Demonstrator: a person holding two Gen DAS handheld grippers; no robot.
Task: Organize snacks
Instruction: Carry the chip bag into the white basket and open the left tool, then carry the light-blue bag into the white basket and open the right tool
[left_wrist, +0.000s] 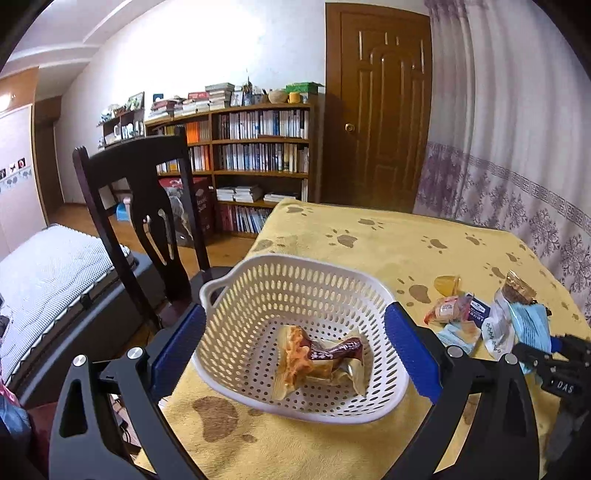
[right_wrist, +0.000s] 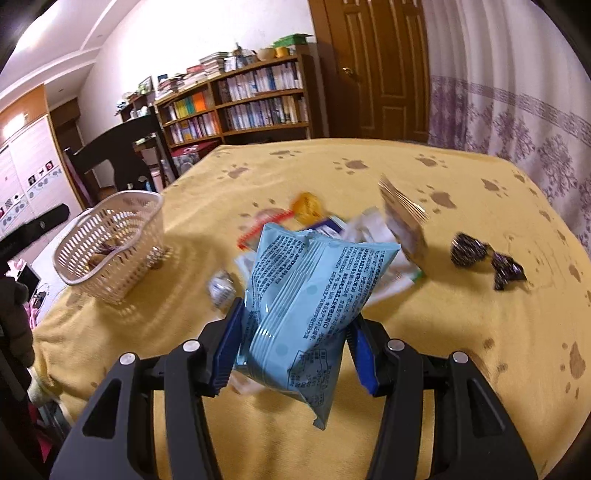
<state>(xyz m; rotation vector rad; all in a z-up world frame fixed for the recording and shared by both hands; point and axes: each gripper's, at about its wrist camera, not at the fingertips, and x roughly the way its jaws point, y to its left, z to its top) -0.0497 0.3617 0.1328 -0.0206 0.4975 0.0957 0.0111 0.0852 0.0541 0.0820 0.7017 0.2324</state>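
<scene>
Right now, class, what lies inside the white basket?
Inside the white basket lies one wrapped snack with a dark red label, resting on the perforated floor. Whether anything lies under that wrapper cannot be seen. The right wrist view shows only a glimpse through the basket wall.

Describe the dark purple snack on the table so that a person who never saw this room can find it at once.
Start at the yellow paw-print tablecloth and find the heap of wrappers in its middle, behind the light blue packet held by the right gripper. The dark purple snack lies alone to the right of that heap. Only it is a dark, shiny, patterned twist; its neighbours are pale or orange.
</scene>
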